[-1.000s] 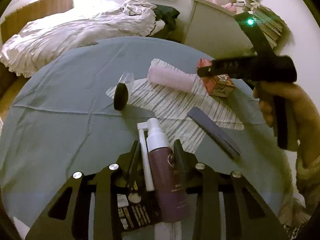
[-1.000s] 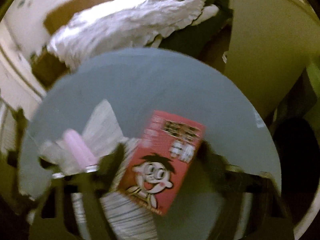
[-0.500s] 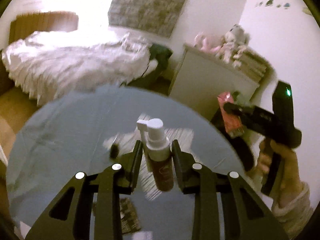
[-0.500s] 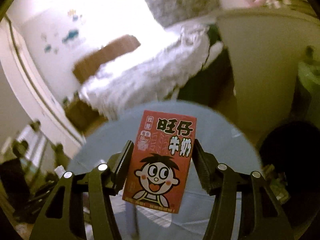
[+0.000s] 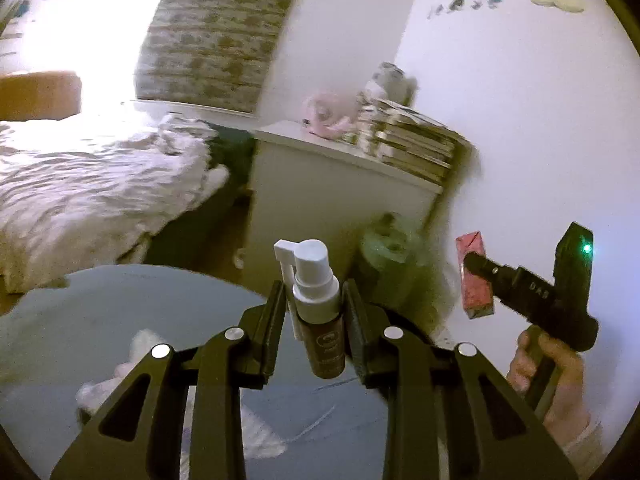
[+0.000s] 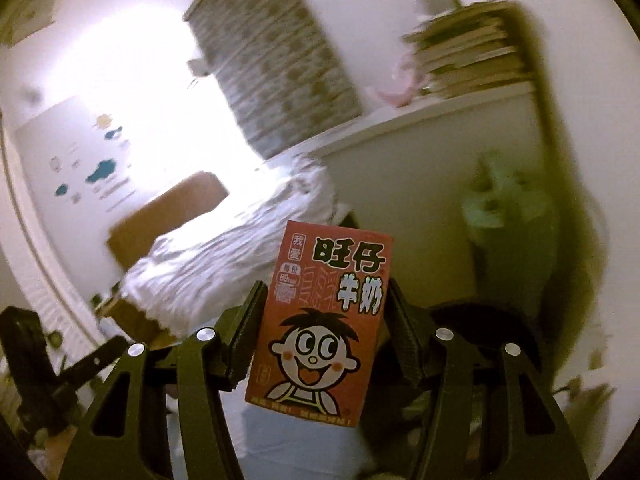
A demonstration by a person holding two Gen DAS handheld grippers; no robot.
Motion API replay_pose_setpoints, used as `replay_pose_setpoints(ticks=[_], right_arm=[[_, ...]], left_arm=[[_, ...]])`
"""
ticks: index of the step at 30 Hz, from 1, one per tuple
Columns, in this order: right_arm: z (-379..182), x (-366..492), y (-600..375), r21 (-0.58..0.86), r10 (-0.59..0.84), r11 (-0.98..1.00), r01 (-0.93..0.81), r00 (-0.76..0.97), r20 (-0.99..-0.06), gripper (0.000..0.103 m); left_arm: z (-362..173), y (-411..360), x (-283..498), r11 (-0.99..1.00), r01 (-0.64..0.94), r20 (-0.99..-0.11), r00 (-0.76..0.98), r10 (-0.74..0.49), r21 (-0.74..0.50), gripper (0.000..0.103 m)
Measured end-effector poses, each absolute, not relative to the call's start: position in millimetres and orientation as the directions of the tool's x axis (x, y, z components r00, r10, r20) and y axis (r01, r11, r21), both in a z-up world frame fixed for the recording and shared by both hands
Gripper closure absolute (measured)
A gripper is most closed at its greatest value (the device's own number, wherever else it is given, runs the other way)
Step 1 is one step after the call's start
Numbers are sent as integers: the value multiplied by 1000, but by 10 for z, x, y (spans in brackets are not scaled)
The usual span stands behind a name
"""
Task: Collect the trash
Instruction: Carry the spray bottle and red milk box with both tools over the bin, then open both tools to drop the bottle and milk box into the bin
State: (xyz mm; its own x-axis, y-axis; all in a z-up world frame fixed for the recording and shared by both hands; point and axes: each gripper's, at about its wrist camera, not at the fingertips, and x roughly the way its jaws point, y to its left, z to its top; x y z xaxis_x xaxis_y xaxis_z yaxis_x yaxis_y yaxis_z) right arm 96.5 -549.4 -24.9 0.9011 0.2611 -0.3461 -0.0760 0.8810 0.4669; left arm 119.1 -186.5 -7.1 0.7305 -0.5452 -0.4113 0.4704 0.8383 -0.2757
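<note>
Left tool (image 5: pixel 316 312) gripping spray bottle (image 5: pixel 320 320), right tool (image 6: pixel 320 320) gripping milk carton (image 6: pixel 324 320)

The green bag (image 6: pixel 504 208) beside the blurred cabinet (image 6: pixel 420 168) smears; its contents are unreadable.

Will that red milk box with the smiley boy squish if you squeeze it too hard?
Probably a bit. The red milk box looks like thin carton, so the right gripper pinching its sides might dent it. Its flat sides likely keep it from slipping. It hangs steady in the grip, so it's probably light, maybe empty.
</note>
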Motion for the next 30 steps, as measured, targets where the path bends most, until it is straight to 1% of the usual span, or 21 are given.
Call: replay_pose_setpoints(ticks=[4,11,13,30], right_arm=[[-392,945,-5851,489,214,872,-13,909,-357,45],[-713,1062,-6105,507,166,860,59,907,-388,45],[-771,1084,-6160,512,160,856,70,906,-391,45],[-1165,1323,-6317,540,179,835,105,876,-448,45]], left_arm=[[-148,-2260,1386,800,522,-412,686,-600,-297,73],[-312,-2789,1672,760,572,-436,625,-647,-308,74],[-345,-2881,1713,753,580,-442,614,-654,-309,76],[-754,-3461,2027,736,601,-527,535,-660,-312,75]])
